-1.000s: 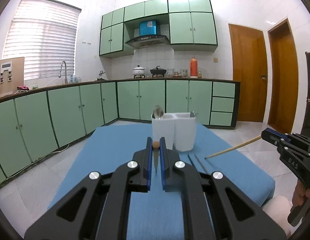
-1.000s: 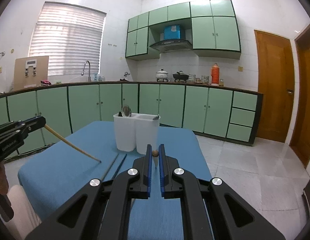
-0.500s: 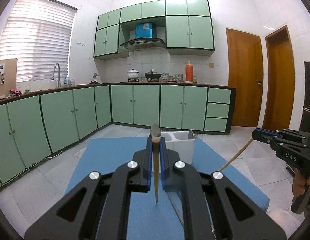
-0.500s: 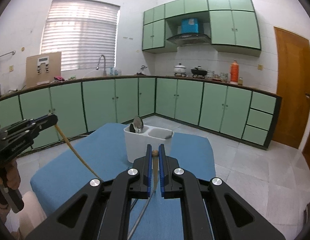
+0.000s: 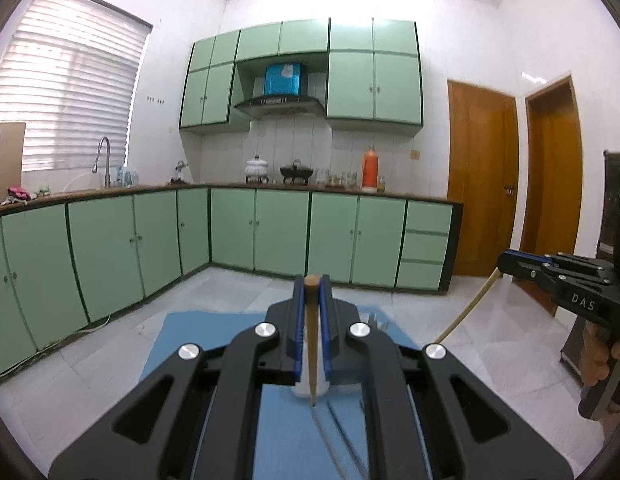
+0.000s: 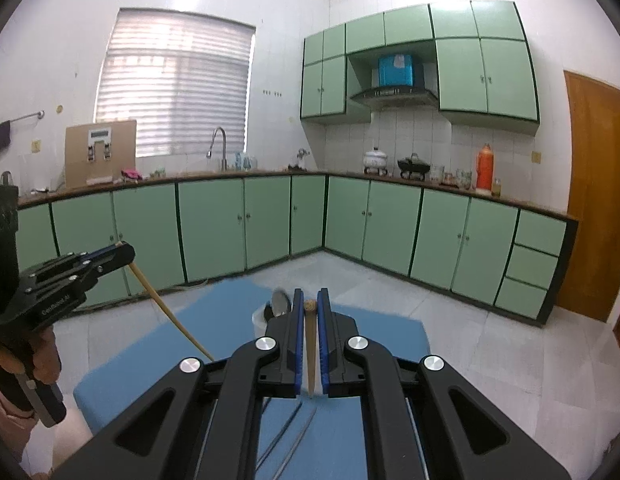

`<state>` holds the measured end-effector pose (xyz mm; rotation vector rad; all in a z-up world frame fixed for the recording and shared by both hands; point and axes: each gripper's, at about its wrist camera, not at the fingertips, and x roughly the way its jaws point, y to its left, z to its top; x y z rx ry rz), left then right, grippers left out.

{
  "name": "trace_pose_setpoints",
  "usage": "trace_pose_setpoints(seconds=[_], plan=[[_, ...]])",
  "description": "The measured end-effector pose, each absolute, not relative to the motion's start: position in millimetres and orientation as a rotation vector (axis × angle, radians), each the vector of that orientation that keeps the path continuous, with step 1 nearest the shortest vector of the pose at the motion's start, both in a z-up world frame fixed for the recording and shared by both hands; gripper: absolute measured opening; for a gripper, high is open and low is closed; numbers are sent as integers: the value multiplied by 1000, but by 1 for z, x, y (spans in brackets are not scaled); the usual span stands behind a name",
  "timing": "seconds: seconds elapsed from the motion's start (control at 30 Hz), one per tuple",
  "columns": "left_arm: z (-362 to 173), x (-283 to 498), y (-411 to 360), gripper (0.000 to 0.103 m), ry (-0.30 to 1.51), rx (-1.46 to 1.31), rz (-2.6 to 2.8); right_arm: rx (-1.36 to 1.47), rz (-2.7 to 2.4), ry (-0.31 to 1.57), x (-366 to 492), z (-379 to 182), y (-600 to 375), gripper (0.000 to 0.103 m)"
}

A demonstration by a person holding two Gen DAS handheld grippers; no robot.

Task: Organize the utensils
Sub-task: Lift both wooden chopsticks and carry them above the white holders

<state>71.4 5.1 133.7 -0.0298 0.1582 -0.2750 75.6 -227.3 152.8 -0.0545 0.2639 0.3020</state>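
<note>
My left gripper [image 5: 311, 284] is shut on a wooden chopstick [image 5: 311, 340] that hangs point down over the blue table [image 5: 198, 344]. My right gripper [image 6: 309, 300] is shut on a second wooden chopstick [image 6: 310, 352], also point down. Each gripper shows in the other's view, the right one [image 5: 503, 260] at the right edge, the left one [image 6: 124, 250] at the left. The white utensil holder [image 6: 260, 318] stands behind the right fingers with a spoon [image 6: 280, 304] in it; in the left wrist view it is mostly hidden. Two metal chopsticks [image 6: 288, 436] lie on the table below.
Green kitchen cabinets [image 5: 270, 232] and a counter with a sink run along the far walls. Wooden doors [image 5: 481, 176] stand at the right. Pale tiled floor [image 6: 489, 344] surrounds the table.
Both grippers have risen and tilted up with their chopsticks. The holder has dropped low in both views and is now largely hidden behind the fingers.
</note>
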Motion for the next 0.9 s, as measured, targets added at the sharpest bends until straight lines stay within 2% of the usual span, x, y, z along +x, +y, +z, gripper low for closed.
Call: trace_pose_setpoints(seconds=[0.23,0.37,0.9], plan=[[179,94,-17,6,35,-25,-274,-44,307,202,103,201,-228,6],[186,125,-35,6,21,-22,-277,-53,298,218,136,206,-222,6],[132,257,-67,6,200,-5,-259,-31,312,406,243,142,-209,6]])
